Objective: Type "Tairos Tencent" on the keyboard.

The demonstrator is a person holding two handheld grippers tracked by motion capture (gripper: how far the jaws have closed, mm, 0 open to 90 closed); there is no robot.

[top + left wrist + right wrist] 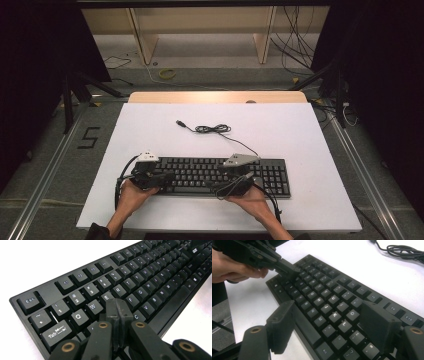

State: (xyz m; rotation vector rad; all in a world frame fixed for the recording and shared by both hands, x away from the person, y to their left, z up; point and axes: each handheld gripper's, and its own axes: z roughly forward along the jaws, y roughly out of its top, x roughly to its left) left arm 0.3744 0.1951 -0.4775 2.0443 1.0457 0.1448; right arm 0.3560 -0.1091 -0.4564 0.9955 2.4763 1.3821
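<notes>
- The left claw (118, 315) was clenched, jaws pressed together with nothing between, tip down on the keyboard (220, 176) near the letter keys by W and E.
- The right claw (329, 326) was released, jaws spread wide over the K and L keys, straddling the near edge.
- The keyboard lay at 6 o'clock on the tabletop (300, 130), its cable (212, 128) coiled toward 12.
- It looked stiff, light, hard plastic; best gripped along a long edge, since keys would give.
- Black, full-size, white legends.
</notes>
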